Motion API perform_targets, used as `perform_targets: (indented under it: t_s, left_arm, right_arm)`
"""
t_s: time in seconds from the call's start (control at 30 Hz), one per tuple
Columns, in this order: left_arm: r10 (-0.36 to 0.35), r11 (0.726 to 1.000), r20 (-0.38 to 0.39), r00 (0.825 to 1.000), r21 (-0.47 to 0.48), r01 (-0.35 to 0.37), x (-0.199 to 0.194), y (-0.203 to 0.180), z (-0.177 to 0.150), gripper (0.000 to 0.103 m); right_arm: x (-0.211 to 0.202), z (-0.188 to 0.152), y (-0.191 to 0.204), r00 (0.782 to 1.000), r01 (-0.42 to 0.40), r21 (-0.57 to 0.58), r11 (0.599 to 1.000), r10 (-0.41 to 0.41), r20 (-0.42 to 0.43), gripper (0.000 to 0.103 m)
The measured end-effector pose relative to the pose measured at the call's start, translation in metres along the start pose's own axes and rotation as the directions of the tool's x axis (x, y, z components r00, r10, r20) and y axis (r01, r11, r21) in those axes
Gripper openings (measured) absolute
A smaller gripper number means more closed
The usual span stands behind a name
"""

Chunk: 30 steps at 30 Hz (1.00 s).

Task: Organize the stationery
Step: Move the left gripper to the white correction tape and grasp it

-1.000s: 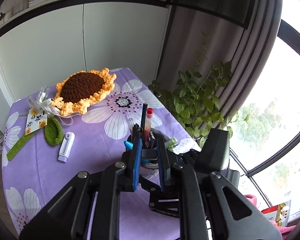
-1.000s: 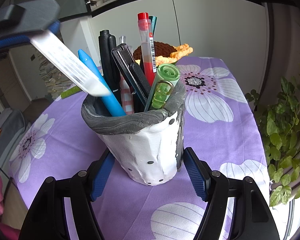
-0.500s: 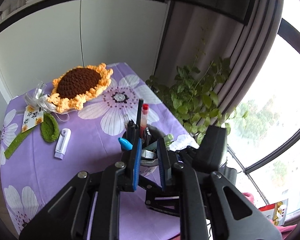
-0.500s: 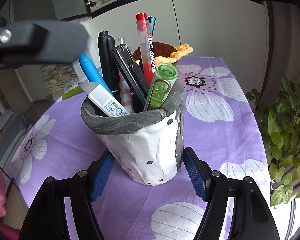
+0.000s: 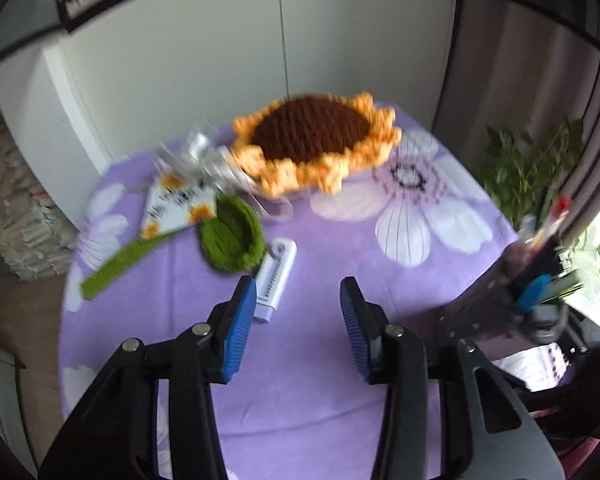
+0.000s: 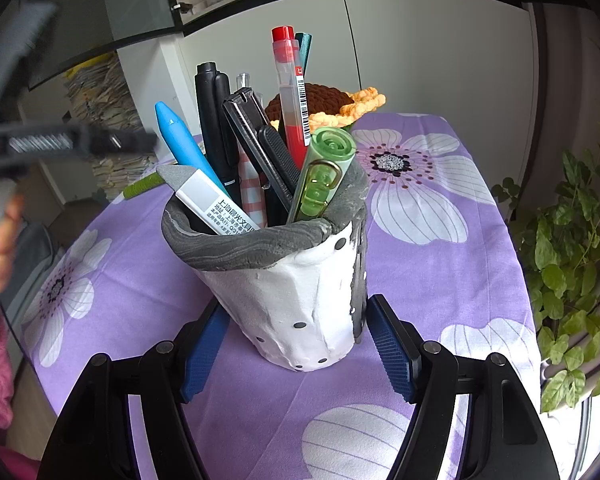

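Your right gripper (image 6: 296,344) stands open around the base of the pen holder (image 6: 296,280), a pad just beside each flank; whether either pad touches cannot be told. The holder is a hand-formed grey-and-white cup, probably rigid, somewhat heavy and breakable, so brace it low on the body, never by the rim. It already carries a white eraser (image 6: 210,204), a blue pen (image 6: 180,140), a black marker (image 6: 214,120), a red gel pen (image 6: 290,92) and a green highlighter (image 6: 324,172). Your left gripper (image 5: 298,320) is spread wide and empty above the purple floral tablecloth (image 5: 320,360). Just beyond its left pad lies the white correction tape (image 5: 276,276), loose on the cloth; it is judged light, stiff and smooth plastic, so close across its narrow sides at mid-length. Farther back rest a crocheted green leaf (image 5: 232,240), a card (image 5: 176,208) and a crocheted sunflower (image 5: 316,140).
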<state>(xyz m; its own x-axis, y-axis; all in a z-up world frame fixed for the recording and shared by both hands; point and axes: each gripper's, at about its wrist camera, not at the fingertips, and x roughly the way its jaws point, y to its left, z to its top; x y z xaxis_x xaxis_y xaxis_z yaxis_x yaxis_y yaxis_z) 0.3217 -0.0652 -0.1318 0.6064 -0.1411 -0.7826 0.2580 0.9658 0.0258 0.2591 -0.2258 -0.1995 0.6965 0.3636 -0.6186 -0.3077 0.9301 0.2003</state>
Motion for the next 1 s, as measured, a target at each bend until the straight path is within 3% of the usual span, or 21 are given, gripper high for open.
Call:
perform_targets:
  t_s: [0.47,0.57,0.63,0.67,0.87,1.0]
  left_arm:
    - [0.045,0.999,-0.142,0.989,0.005,-0.044,0.073,0.018,0.000,0.042]
    - [0.042,0.999,-0.142,0.989,0.017,-0.040,0.070,0.014,-0.005,0.038]
    - [0.011,1.000,-0.159,0.987,0.001,-0.011,0.066,0.014,-0.010,0.025]
    - [0.000,1.000,-0.166,0.986,-0.008,-0.001,0.063,0.014,-0.013,0.023]
    - [-0.056,0.998,-0.187,0.981,0.006,0.058,0.035,0.001,-0.045,0.023]
    - [-0.082,0.993,-0.215,0.973,0.064,0.098,0.018,-0.013,-0.064,0.025]
  right_arm:
    - [0.000,0.000,0.000,1.000,0.000,0.000,1.000,0.000,0.000,0.072]
    - [0.000,0.000,0.000,1.000,0.001,-0.001,1.000,-0.001,-0.001,0.072]
    - [0.000,0.000,0.000,1.000,0.001,-0.001,1.000,-0.001,-0.002,0.072]
    - [0.000,0.000,0.000,1.000,0.001,-0.001,1.000,-0.001,-0.002,0.072]
    - [0.000,-0.001,0.000,1.000,-0.002,0.002,1.000,0.002,-0.001,0.072]
    - [0.000,-0.001,0.000,1.000,-0.002,0.002,1.000,0.002,-0.001,0.072]
